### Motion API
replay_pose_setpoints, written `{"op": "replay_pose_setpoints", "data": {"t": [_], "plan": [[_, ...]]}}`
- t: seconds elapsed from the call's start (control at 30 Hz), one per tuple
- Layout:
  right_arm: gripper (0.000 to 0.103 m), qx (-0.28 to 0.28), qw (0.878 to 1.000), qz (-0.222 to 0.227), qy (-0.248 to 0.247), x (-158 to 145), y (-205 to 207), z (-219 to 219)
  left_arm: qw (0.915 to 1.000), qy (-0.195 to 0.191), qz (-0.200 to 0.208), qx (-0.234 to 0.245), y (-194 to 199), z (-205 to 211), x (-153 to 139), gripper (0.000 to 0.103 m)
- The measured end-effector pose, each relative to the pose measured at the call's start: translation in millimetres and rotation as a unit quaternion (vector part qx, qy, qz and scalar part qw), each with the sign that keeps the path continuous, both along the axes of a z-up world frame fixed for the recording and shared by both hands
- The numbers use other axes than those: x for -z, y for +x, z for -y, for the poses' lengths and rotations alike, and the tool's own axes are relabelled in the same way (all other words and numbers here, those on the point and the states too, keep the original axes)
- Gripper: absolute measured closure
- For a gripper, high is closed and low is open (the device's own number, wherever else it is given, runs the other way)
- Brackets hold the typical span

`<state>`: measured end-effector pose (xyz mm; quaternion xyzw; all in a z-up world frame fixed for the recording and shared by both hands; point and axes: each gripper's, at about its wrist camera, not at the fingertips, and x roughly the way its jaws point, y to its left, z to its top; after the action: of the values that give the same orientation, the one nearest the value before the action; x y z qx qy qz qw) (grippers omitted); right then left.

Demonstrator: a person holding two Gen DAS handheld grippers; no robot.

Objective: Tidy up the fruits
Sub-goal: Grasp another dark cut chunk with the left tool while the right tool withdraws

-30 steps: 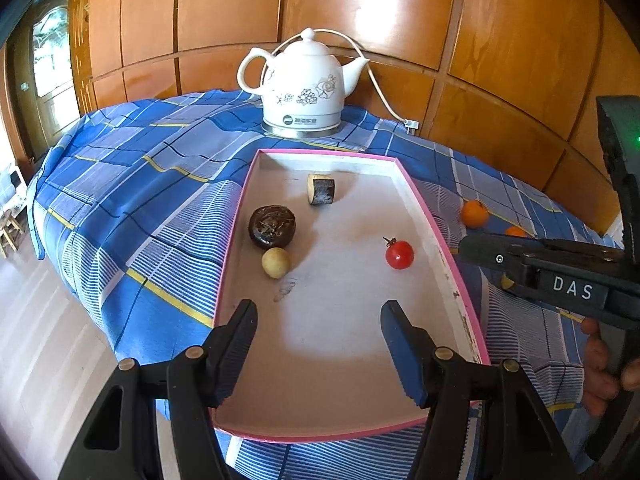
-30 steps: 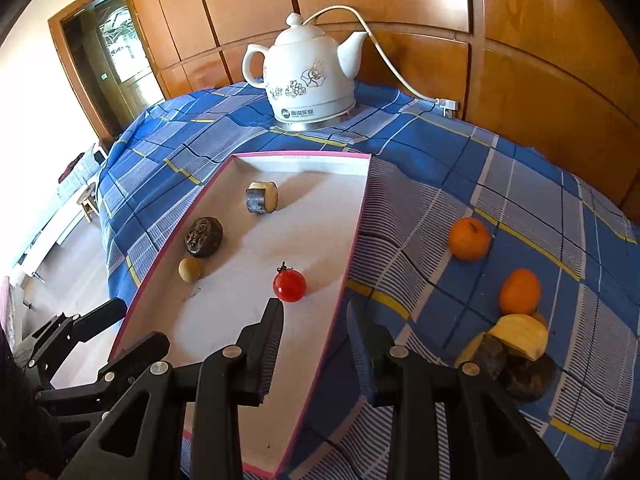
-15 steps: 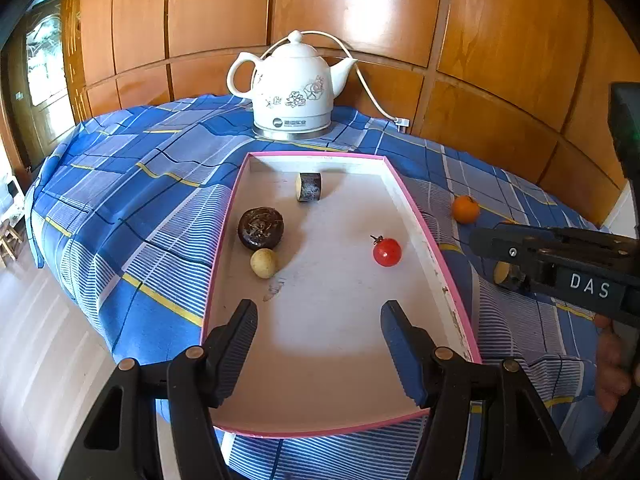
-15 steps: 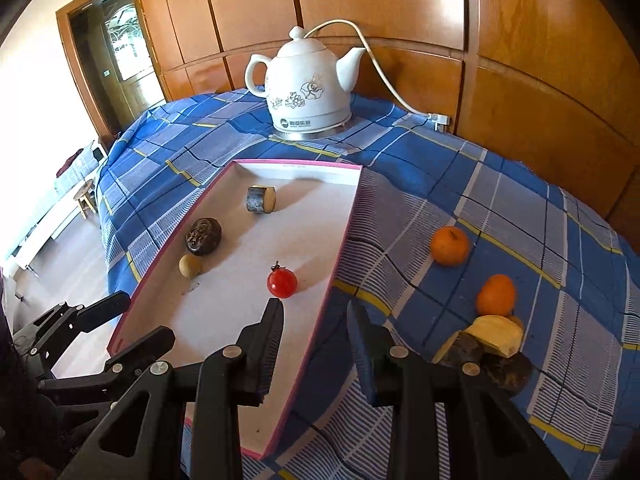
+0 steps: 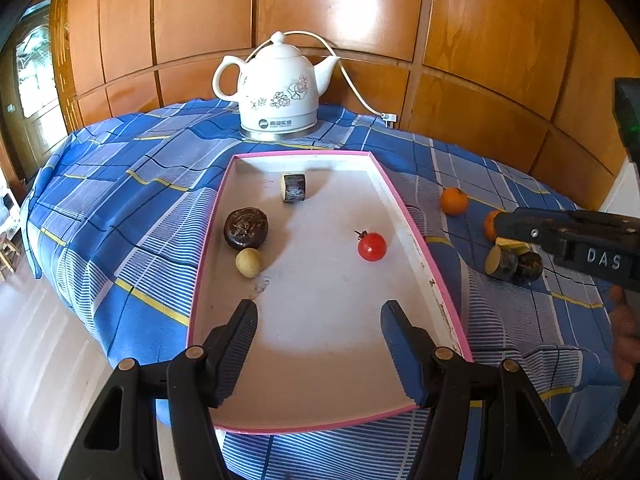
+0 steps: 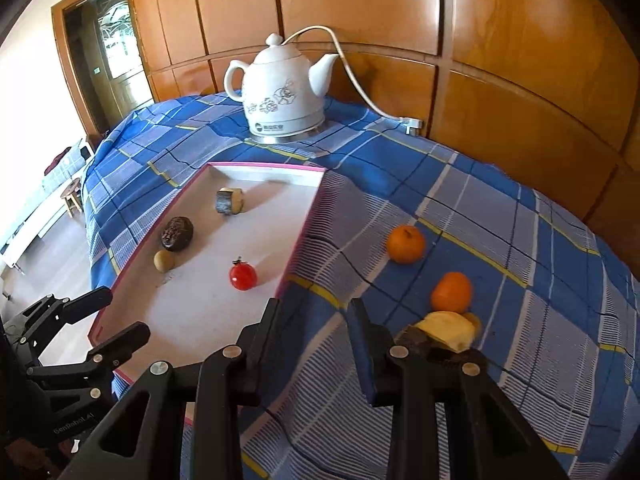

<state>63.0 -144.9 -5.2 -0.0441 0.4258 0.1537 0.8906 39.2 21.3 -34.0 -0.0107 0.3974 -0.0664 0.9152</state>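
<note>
A white tray with a pink rim (image 5: 206,248) (image 6: 301,232) lies on the blue checked cloth. In it are a cherry tomato (image 5: 372,247) (image 6: 243,276), a dark brown round fruit (image 5: 245,228), a small yellowish ball (image 5: 249,263) and a cut dark-skinned piece (image 5: 294,188). My left gripper (image 5: 320,320) hovers open over the tray's near end, holding nothing. Right of the tray, my right gripper (image 6: 314,320) hangs over the cloth, its jaws narrowly open and empty. Two oranges (image 6: 405,244) (image 6: 451,292) and a pile of cut pieces (image 6: 444,332) lie just right of its fingers.
A white ceramic kettle (image 5: 280,92) (image 6: 282,92) stands behind the tray, its cable (image 6: 360,80) running right to the wooden wall. The table edge drops to the floor at left. A person's hand (image 5: 624,320) shows at the right edge.
My right gripper has drifted right, off the tray's edge and over the cloth, nearer the oranges and the pile. The left gripper has hardly moved, and neither gripper's jaws have changed.
</note>
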Motion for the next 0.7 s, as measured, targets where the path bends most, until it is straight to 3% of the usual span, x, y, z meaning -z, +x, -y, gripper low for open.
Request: {"op": "replay_pose_setpoints", "data": {"t": [0.37, 0.7], "plan": [[0.07, 0.05, 0.999, 0.011, -0.013, -14, 3, 64, 0.9997, 0.005, -0.001, 0.026, 1, 12, 0, 0.038], [0.07, 0.155, 0.988, -0.005, -0.023, -8, 18, 166, 0.9959, 0.0, 0.006, 0.091, 5, 45, -14, 0.038]]}}
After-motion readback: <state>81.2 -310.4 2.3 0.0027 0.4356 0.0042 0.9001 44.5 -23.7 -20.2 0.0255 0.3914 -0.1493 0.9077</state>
